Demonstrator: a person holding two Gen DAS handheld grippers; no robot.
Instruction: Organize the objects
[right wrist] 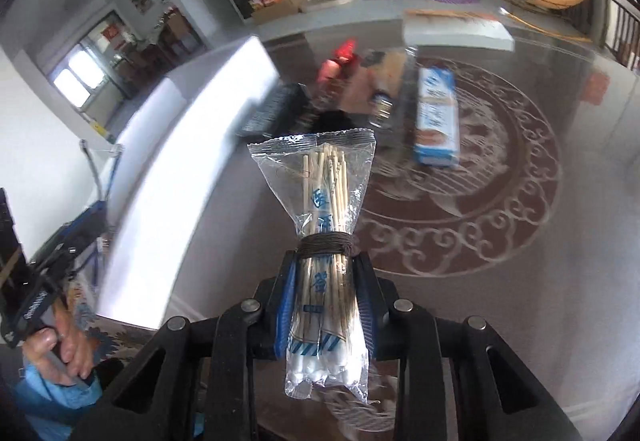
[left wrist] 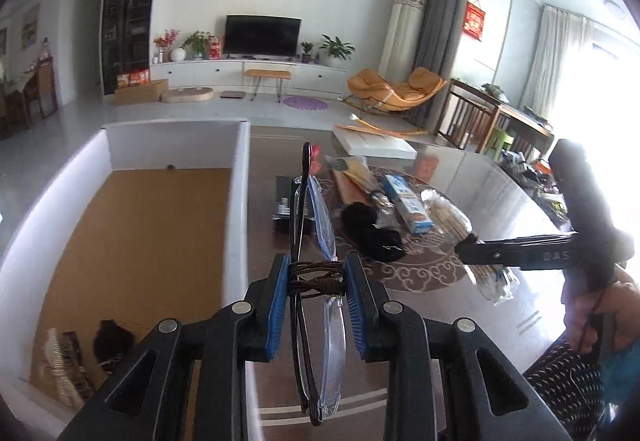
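While both loads hang above the table point(left wrist: 460, 177), main risks first, left to right. Left gripper point(left wrist: 318, 293) clamped on folded glasses point(left wrist: 316, 273), pinched edge-on near the middle with most of the frame sticking out front and back; could pivot or slip between the blue pads point(left wrist: 280, 301), likely if swung fast toward the box. Thin lens could also scratch or crack under a tight squeeze, or knock the white box wall point(left wrist: 240, 209) on the way in. Right gripper point(right wrist: 326, 281) closed on a clear bag of cotton swabs point(right wrist: 328, 233), held at the waist just under a dark thread winding; slick film, bag ends flopping both sides, so may slide out or tilt during carry. Sagging tail could drag across remaining clutter: blue-white carton point(right wrist: 436, 121), black fuzzy item point(left wrist: 360, 219), flat packets point(left wrist: 352, 177). Both tools close together, so collision possible if both head for the box at once.

Containers: large white-walled box point(left wrist: 132, 241) left of the table, brown cardboard floor, mostly bare. Near corner holds a comb-like pale item point(left wrist: 60, 369) and a dark fuzzy ball point(left wrist: 112, 341); exact identity hard to tell. Glasses and swabs not yet inside, both held above the table right of the box.
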